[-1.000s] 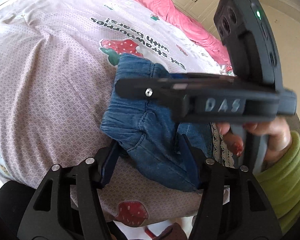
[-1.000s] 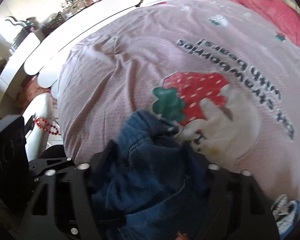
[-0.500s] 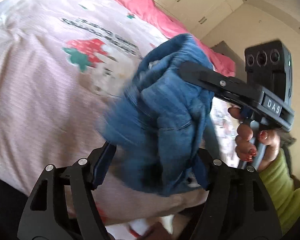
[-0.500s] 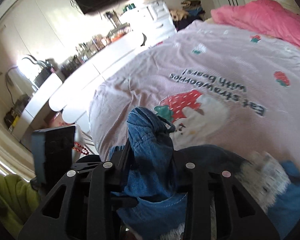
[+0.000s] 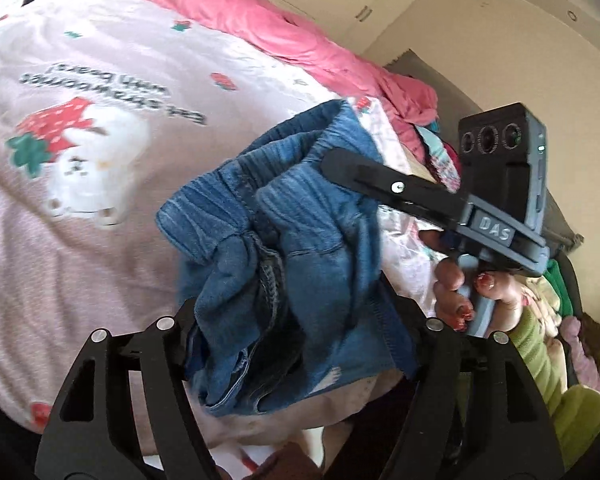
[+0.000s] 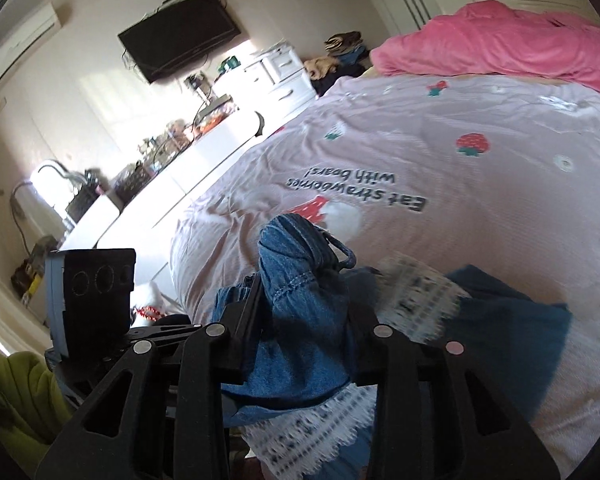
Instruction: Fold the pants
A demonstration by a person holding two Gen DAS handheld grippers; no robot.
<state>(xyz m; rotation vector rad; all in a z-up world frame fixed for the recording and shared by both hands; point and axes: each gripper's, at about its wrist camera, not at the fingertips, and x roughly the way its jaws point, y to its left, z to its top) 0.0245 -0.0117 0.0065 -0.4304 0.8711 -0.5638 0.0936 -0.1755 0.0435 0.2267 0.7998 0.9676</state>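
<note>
Bed with a pale pink strawberry-and-bear cover fills most of both views, pink blanket bunched at the far end. Wall TV hangs over a cluttered white dresser beside it. Denim pants are bunched up above the bed, left tool and right tool both clamped on the fabric, right jaws just eased a touch

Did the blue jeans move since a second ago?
Yes. The jeans lay on the strawberry bedspread; now both grippers hold them lifted, bunched, nearer the pink blanket.
</note>
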